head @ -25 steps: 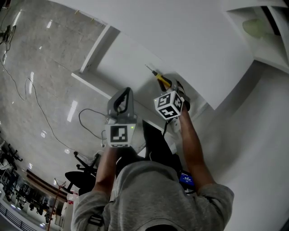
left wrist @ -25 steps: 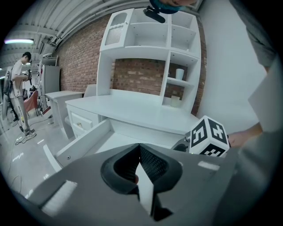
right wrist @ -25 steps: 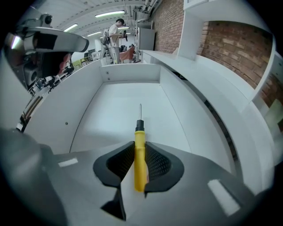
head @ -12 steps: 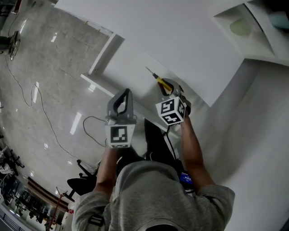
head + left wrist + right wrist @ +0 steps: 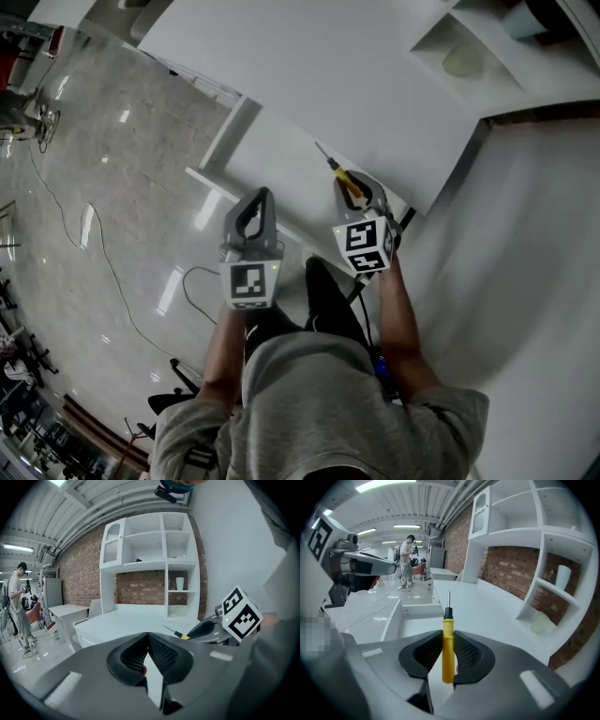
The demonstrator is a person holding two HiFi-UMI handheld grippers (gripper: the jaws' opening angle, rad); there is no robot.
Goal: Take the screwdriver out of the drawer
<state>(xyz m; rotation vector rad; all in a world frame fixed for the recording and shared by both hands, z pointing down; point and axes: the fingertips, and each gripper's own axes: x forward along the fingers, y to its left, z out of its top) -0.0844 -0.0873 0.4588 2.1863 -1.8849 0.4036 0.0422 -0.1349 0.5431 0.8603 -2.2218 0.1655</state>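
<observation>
The screwdriver (image 5: 447,645) has a yellow handle and a thin metal shaft that points away from me. My right gripper (image 5: 448,644) is shut on its handle. In the head view the screwdriver (image 5: 345,178) sticks out of the right gripper (image 5: 360,194) over the near edge of the white desk (image 5: 319,75). The open white drawer (image 5: 272,164) lies below and to the left of it. My left gripper (image 5: 253,214) hangs beside the drawer, shut with nothing in it. From the left gripper (image 5: 148,640) the screwdriver (image 5: 179,634) shows at the right.
A white shelf unit (image 5: 145,564) stands at the back of the desk before a brick wall, with a pale cup (image 5: 538,620) in a low cubby. Cables (image 5: 94,239) trail over the glossy floor. A person (image 5: 18,604) stands far off by other desks.
Both grippers have risen, the right one carrying the screwdriver up from the drawer toward desk height. The jaws of both have kept as they were.
</observation>
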